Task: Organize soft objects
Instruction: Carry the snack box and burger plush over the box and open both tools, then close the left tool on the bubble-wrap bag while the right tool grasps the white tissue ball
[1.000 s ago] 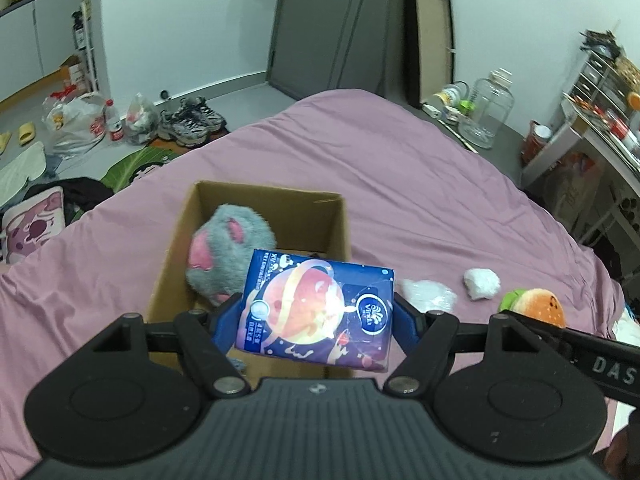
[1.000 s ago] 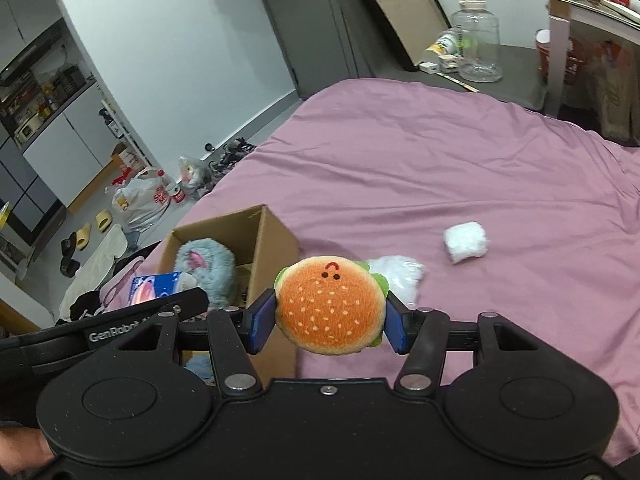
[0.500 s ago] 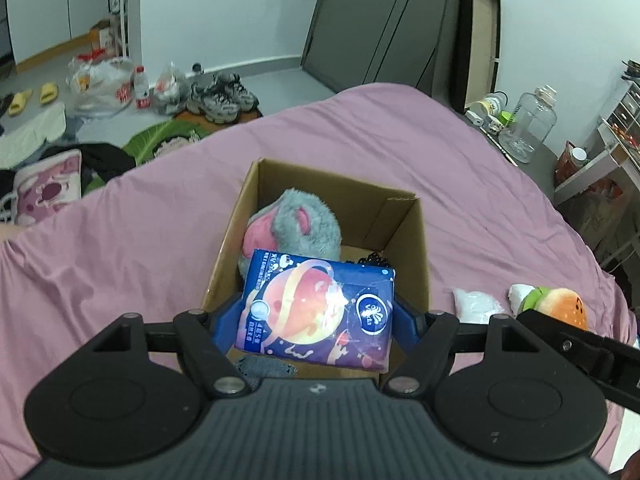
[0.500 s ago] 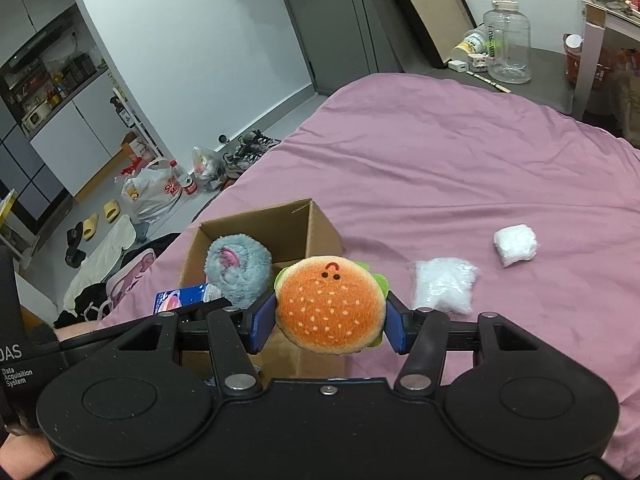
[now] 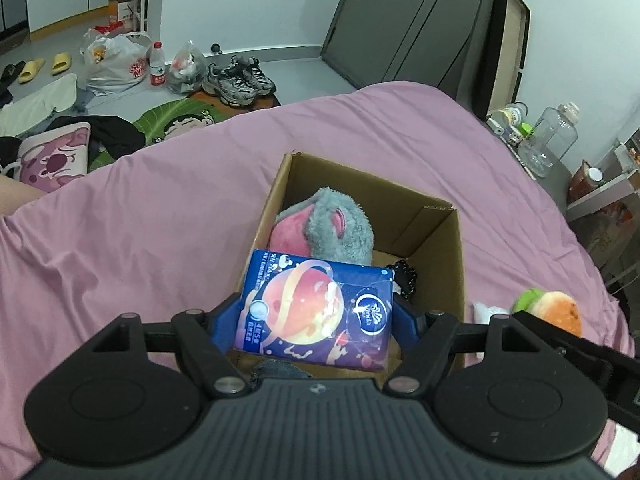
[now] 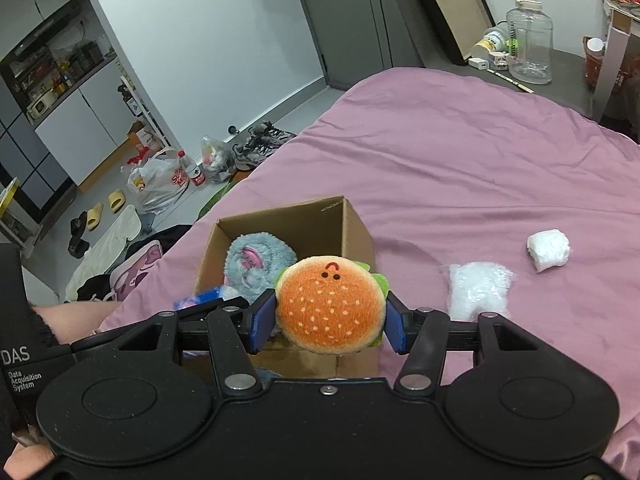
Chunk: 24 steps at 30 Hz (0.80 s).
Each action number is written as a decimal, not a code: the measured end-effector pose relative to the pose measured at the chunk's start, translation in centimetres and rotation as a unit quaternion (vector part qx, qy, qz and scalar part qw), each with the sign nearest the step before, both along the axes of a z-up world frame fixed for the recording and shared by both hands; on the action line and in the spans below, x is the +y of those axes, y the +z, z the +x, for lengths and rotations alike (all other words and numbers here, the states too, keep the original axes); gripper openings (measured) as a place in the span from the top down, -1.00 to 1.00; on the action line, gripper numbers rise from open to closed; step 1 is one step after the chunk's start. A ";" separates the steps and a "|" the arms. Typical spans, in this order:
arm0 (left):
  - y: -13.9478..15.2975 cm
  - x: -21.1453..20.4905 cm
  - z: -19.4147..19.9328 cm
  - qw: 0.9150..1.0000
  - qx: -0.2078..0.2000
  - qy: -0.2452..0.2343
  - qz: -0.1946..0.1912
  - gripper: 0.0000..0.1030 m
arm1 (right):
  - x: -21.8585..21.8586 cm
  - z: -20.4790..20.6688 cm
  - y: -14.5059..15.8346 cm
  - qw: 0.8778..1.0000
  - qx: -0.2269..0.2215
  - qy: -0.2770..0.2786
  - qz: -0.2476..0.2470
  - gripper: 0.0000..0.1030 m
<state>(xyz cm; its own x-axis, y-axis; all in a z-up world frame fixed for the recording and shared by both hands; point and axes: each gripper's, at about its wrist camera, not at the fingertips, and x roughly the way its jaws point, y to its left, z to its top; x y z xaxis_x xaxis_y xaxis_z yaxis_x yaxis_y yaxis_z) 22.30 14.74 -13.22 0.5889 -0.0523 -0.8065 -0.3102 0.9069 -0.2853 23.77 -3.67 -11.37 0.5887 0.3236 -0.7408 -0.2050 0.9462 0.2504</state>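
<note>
My left gripper [image 5: 316,316] is shut on a blue tissue pack [image 5: 316,308] and holds it over the near part of an open cardboard box [image 5: 436,236] on the pink bed. A grey and pink plush [image 5: 328,228] lies inside the box. My right gripper [image 6: 330,320] is shut on an orange hamburger plush [image 6: 330,310], held just above the box's near right corner [image 6: 356,232]. The hamburger also shows in the left wrist view [image 5: 554,308], right of the box. The grey plush shows in the right wrist view [image 6: 258,260] too.
A clear plastic bag [image 6: 478,290] and a white wad [image 6: 548,250] lie on the pink bedsheet [image 6: 460,152] right of the box. A dark item [image 5: 404,276] lies in the box. Shoes [image 5: 238,80], bags and slippers are on the floor beyond the bed.
Both grippers have moved left toward the box with their loads. The tissue pack now hangs over the box opening, and the hamburger sits over the box's near corner.
</note>
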 end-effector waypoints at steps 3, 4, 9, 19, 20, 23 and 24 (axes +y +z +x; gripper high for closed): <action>0.2 0.1 0.0 1.000 -0.004 0.001 0.009 -0.49 | 0.4 0.0 -0.1 1.000 0.002 0.003 0.000 -0.06; 0.2 0.1 -0.1 1.000 -0.003 0.002 0.010 -0.50 | 0.4 0.1 -0.1 1.000 0.003 0.003 0.001 -0.06; 0.2 1.2 -0.3 1.000 -0.003 0.016 -0.008 -0.50 | 0.8 0.4 -0.2 1.000 0.015 0.007 0.011 -0.06; -0.1 1.5 -0.4 1.000 0.004 0.023 -0.013 -0.50 | 0.2 0.8 -0.1 0.999 0.030 0.008 0.039 -0.34; -0.1 1.5 -0.4 1.000 0.004 0.024 -0.015 -0.50 | 0.1 0.7 -0.1 0.999 0.030 0.007 0.038 -0.35; -0.2 1.4 -0.4 1.000 0.006 0.023 -0.017 -0.50 | -0.7 0.4 0.2 0.999 0.025 0.004 0.033 -0.37; -0.2 1.3 -0.4 1.000 0.007 0.023 -0.017 -0.50 | -1.1 0.3 0.2 0.999 0.024 0.005 0.032 -0.38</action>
<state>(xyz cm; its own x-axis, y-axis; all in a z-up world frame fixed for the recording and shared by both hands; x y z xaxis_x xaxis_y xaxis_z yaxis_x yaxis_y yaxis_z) 21.95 16.04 -13.39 0.5795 -0.0532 -0.8132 -0.3550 0.8817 -0.3107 24.12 -4.73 -11.17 0.5492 0.3758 -0.7465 -0.1996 0.9263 0.3195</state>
